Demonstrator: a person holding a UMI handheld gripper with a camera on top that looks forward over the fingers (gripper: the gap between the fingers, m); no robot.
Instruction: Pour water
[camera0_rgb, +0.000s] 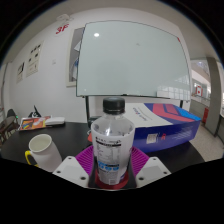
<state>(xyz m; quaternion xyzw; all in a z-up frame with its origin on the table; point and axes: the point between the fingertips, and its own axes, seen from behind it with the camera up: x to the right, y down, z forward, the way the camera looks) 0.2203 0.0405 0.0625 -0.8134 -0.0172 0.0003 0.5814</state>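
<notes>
One bottle (111, 145), capped and upright, clamped between my gripper (111, 170) fingers. One mug (40, 150) nearby on the table (70, 135); I judge no pouring begun.

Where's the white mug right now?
In the gripper view, the white mug stands on the dark table, to the left of the water bottle held between the tool's fingers.

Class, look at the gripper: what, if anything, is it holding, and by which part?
The gripper holds the water bottle, upright, with both pads pressed on the sides of its lower body; the black cap is still on.
</notes>
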